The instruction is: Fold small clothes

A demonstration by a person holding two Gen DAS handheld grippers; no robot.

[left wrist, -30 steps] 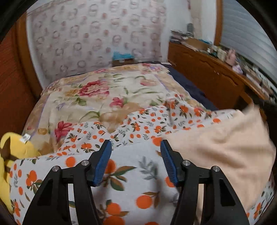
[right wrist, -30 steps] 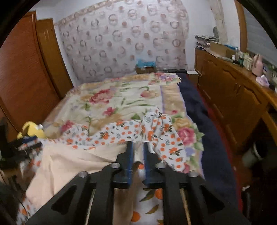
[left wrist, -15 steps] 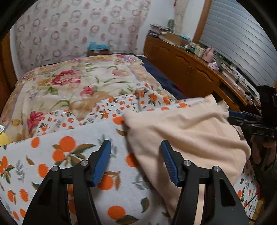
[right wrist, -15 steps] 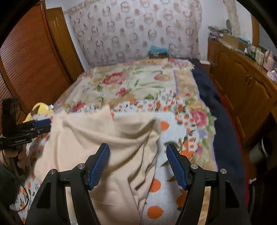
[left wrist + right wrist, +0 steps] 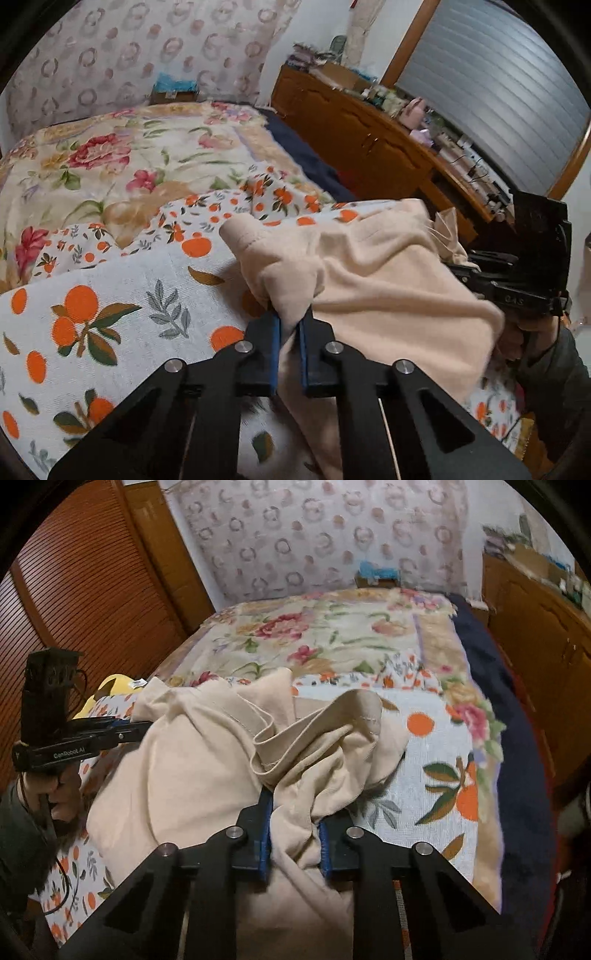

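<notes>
Both claws clamped the beige garment (image 5: 388, 280) over the orange-print blanket (image 5: 110, 295) on the bed: the left claw (image 5: 289, 325) nearly closed, the right claw (image 5: 293, 812) wider (fabric bunched between).

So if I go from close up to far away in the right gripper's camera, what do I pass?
The right gripper pinching the beige garment → the blanket with oranges → the flowery bedspread → the blue box → the wall with circles.
</notes>
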